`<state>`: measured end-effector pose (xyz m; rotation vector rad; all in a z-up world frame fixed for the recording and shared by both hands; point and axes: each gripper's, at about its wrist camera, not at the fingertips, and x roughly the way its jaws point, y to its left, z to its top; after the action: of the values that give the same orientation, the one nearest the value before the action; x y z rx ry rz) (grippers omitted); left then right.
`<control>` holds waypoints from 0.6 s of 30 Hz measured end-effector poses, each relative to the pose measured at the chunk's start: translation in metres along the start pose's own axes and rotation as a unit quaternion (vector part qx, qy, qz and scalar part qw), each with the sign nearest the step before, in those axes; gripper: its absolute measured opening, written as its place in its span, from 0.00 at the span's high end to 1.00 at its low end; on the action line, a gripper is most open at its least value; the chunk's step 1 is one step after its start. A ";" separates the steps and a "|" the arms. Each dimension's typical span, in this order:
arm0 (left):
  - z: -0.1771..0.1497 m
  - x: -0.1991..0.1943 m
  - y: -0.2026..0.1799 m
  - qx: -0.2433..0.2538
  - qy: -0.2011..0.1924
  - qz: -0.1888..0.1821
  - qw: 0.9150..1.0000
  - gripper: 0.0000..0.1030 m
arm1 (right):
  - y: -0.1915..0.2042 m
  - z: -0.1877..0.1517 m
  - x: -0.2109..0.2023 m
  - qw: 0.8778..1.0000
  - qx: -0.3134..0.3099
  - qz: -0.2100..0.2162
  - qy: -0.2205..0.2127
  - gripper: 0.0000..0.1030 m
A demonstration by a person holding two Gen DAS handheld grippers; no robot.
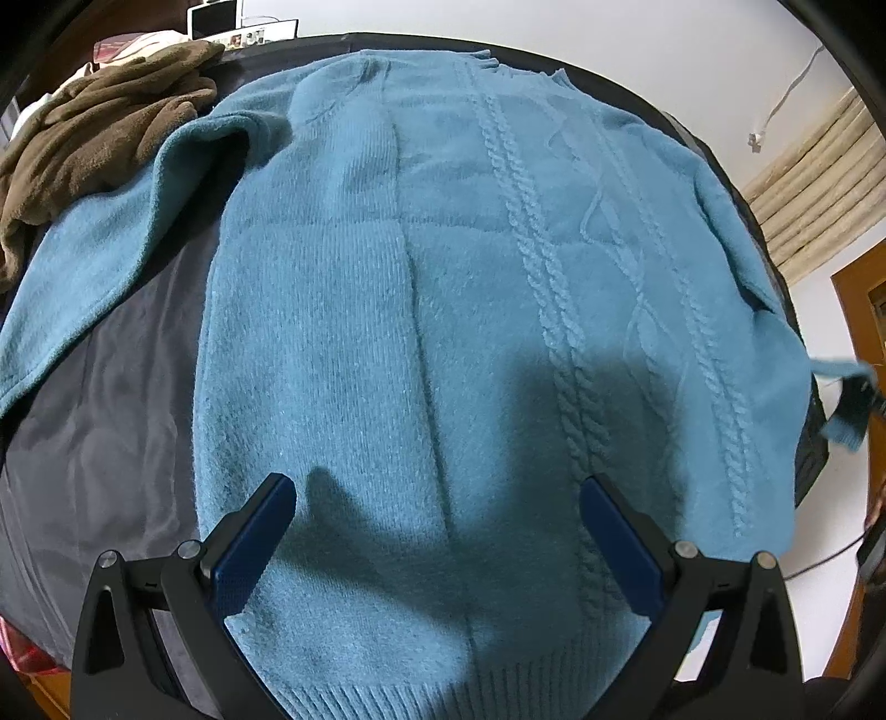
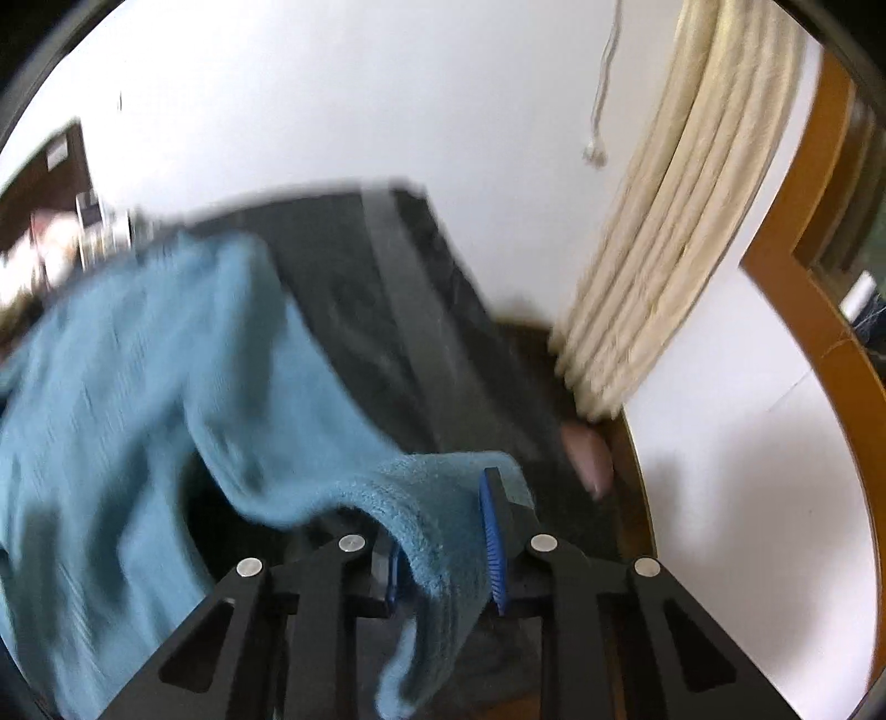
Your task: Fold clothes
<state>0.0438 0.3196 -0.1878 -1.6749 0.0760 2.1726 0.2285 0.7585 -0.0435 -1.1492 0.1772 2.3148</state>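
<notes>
A teal-blue knitted sweater (image 1: 443, 332) lies spread flat on a dark-covered table (image 1: 111, 432), hem nearest the left wrist camera and neckline at the far edge. Cable-knit ribs run lengthwise down the half of the body on the right of that view, while the other half is plain knit. One sleeve (image 1: 94, 260) trails off toward the left over the dark cover, bent at the shoulder. The other sleeve (image 2: 432, 498) runs along the right edge of the body and off the side of the table.

The left gripper (image 1: 437, 531) hovers above the hem end of the sweater with its jaws spread wide; nothing is between the blue pads, and their shadow falls on the knit below.

The right gripper (image 2: 443, 548) has its jaws closed on the cuff end of the sleeve, the fabric bunched between the blue pads and hanging down below them. This view is blurred, yet the sleeve can be seen rising from the sweater body on the left to the jaws.

Beyond the sweater, a brown fleecy garment (image 1: 94, 138) lies heaped at the far left corner of the table. A white wall (image 1: 609, 39), a cream pleated curtain (image 2: 664, 221) and a wooden door frame (image 2: 819, 288) stand behind.
</notes>
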 end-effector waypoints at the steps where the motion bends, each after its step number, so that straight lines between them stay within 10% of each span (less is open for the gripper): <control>1: 0.000 -0.001 0.000 -0.001 0.000 -0.001 1.000 0.00 | 0.013 0.008 -0.008 1.000 -0.011 0.021 -0.010 0.76; 10: 0.006 -0.002 -0.002 -0.002 0.000 -0.014 1.000 0.00 | 0.134 0.079 -0.077 0.968 -0.112 0.203 -0.094 0.75; 14: 0.013 0.008 -0.007 0.000 -0.002 -0.021 1.000 0.00 | 0.174 0.062 -0.072 0.948 -0.158 0.270 -0.056 0.33; 18: 0.017 0.011 -0.006 -0.005 -0.003 -0.027 1.000 0.00 | 0.212 0.033 -0.060 0.921 -0.203 0.331 0.001 0.28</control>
<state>0.0281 0.3331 -0.1924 -1.6566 0.0193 2.1410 0.1235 0.5664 -0.0023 -1.4574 0.0952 3.0522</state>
